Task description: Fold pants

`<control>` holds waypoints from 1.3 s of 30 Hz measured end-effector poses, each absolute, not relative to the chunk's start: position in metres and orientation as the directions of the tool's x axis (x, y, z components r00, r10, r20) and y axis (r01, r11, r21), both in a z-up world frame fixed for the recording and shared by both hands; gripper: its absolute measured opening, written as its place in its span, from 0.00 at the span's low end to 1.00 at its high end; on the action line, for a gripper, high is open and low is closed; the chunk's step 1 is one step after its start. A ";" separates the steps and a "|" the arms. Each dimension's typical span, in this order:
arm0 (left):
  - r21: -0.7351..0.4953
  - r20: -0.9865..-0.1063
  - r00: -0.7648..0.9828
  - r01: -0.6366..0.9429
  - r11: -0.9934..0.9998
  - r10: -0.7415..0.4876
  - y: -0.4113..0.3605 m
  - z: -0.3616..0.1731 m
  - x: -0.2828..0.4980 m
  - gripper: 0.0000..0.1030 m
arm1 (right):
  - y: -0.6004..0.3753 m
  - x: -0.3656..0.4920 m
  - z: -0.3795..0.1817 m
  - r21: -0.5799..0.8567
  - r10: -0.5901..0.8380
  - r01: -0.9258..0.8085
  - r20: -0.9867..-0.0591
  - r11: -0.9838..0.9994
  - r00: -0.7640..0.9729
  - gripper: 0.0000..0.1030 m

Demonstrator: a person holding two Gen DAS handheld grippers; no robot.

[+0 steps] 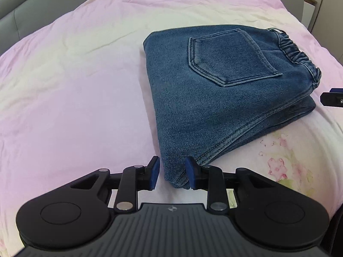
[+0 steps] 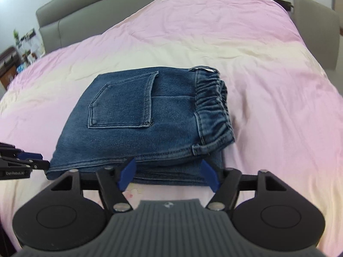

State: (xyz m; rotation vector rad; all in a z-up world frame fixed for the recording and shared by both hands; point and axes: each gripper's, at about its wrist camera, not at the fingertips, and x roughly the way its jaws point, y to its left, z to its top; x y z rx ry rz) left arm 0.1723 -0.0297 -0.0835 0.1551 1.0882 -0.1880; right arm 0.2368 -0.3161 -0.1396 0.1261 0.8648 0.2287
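The blue denim pants (image 1: 214,90) lie folded into a compact stack on the pink bed sheet (image 1: 75,85), back pocket up and elastic waistband at the right. My left gripper (image 1: 172,174) is open, its blue pads on either side of the stack's near left corner. My right gripper (image 2: 168,176) is open wide at the stack's (image 2: 139,120) near edge, below the waistband (image 2: 212,98); its pads are beside the lower layers. The left gripper's tip (image 2: 27,160) shows at the left in the right wrist view. The right gripper's tip (image 1: 332,99) shows at the right edge in the left wrist view.
A grey padded headboard (image 2: 128,6) runs along the far side of the bed. A grey chair back (image 2: 315,30) stands at the right. A cluttered shelf with a plant (image 2: 19,49) is at the far left. A floral print (image 1: 283,167) marks the sheet's near edge.
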 end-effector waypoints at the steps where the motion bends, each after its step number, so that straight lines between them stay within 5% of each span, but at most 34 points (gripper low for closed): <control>1: 0.027 -0.883 0.462 0.224 0.974 -0.081 -0.030 -0.082 0.171 0.35 | -0.320 0.233 -0.140 0.233 0.261 -0.128 -0.735 0.964 0.626 0.67; 3: -0.008 -0.875 0.472 0.203 0.979 -0.105 -0.026 -0.078 0.172 0.44 | -0.330 0.229 -0.141 0.286 0.270 -0.079 -0.727 0.955 0.632 0.80; 8: -0.129 -0.829 0.531 0.123 0.984 -0.175 -0.004 -0.069 0.195 0.72 | -0.355 0.240 -0.154 0.403 0.284 0.045 -0.717 0.914 0.636 0.86; 17: -0.501 -0.768 0.519 -0.124 0.857 -0.374 0.049 -0.108 0.260 0.76 | -0.392 0.272 -0.194 0.599 0.385 0.170 -0.680 0.783 0.624 0.87; 29: -0.590 -0.751 0.453 -0.136 0.796 -0.480 0.039 -0.165 0.318 0.82 | -0.413 0.311 -0.240 0.738 0.525 0.184 -0.609 0.649 0.595 0.80; 32: -0.576 -0.755 0.453 -0.115 0.809 -0.474 0.031 -0.168 0.325 0.77 | -0.412 0.314 -0.244 0.744 0.530 0.186 -0.605 0.641 0.594 0.71; 35: -0.582 -0.750 0.445 -0.093 0.808 -0.489 0.027 -0.166 0.327 0.53 | -0.409 0.311 -0.240 0.731 0.518 0.187 -0.616 0.656 0.593 0.65; 39: -0.538 -0.771 0.448 -0.079 0.839 -0.452 0.016 -0.150 0.324 0.33 | -0.398 0.309 -0.219 0.685 0.478 0.181 -0.649 0.705 0.591 0.55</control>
